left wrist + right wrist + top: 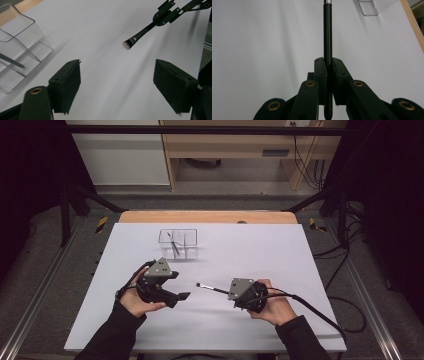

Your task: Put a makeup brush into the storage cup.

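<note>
Big white table (280, 250) in a dark room
Grey floor (45, 255) around, light wood shelf (225, 145) behind, black cables (345, 265) at the side.

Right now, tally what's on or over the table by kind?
Brushes: 2, one in the right gripper with bristles out front, one leaning in the organizer
Clear organizers: 1
Grippers: 2, counting the left gripper, which is open
Total: 5
</note>
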Demonstrator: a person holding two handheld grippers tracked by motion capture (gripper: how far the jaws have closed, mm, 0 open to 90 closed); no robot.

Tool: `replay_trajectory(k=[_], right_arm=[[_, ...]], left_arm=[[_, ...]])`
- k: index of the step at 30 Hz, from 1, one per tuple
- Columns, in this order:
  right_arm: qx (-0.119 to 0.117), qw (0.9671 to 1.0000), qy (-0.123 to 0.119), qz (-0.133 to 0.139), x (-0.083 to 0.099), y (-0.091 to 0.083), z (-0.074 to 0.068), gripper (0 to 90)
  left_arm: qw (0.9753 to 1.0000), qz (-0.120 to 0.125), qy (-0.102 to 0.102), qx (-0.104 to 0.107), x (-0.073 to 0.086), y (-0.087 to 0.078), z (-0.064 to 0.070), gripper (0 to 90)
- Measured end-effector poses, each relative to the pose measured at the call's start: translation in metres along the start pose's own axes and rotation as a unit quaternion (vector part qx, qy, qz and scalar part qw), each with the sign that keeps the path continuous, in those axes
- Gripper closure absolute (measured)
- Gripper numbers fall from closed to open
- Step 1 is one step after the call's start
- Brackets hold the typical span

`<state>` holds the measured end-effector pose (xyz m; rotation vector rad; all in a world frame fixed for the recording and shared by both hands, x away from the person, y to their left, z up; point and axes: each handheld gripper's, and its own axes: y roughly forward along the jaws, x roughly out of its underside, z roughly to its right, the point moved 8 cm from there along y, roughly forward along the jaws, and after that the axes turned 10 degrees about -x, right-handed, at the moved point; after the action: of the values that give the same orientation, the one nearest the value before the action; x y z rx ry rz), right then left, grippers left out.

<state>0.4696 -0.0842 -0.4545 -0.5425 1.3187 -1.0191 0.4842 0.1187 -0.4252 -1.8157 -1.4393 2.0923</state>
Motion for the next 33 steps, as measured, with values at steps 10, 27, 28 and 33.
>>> replay_trajectory(k=[10, 27, 28, 33], right_arm=[[0.01, 0.9979, 0.05, 0.04, 0.006, 0.004, -0.001, 83.5], [0.014, 0.9848, 0.117, 0.127, 0.011, 0.006, -0.004, 83.5], [0.013, 0.9842, 0.12, 0.129, 0.012, 0.007, -0.004, 83.5], [0.014, 0.9793, 0.141, 0.144, 0.014, 0.005, -0.003, 83.4]], left_arm=[[0.9989, 0.025, -0.039, -0.006, 0.012, 0.001, -0.003, 18.9], [0.9937, 0.072, -0.084, -0.018, 0.012, 0.0, 0.001, 11.9], [0.9933, 0.074, -0.086, -0.02, 0.012, 0.0, 0.001, 11.7], [0.9893, 0.093, -0.11, -0.024, 0.016, 0.001, 0.0, 12.4]])
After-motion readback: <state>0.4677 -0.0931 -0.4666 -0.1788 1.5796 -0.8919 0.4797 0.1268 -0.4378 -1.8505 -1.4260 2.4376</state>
